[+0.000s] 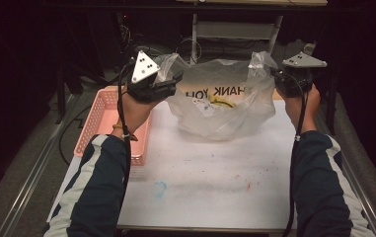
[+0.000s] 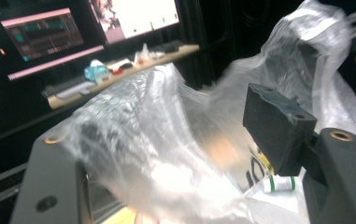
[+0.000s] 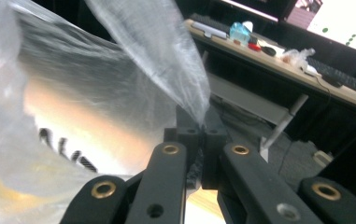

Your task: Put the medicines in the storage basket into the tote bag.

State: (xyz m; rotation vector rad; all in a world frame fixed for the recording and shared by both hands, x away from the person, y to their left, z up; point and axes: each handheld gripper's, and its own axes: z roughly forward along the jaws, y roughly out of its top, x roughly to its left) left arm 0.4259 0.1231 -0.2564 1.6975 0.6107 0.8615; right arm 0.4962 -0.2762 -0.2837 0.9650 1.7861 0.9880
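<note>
A white table point(image 1: 200, 182) carries a clear plastic bag point(image 1: 225, 106), held up at the far middle with its mouth open upward and its long axis running left to right. A pink basket point(image 1: 104, 111) sits just left of it. The left gripper point(image 1: 168, 84) has its jaws apart with bag film draped between them. The right gripper point(image 3: 201, 140) is clamped on the bag's right handle. A small white-and-green bottle point(image 2: 278, 183) lies inside.
</note>
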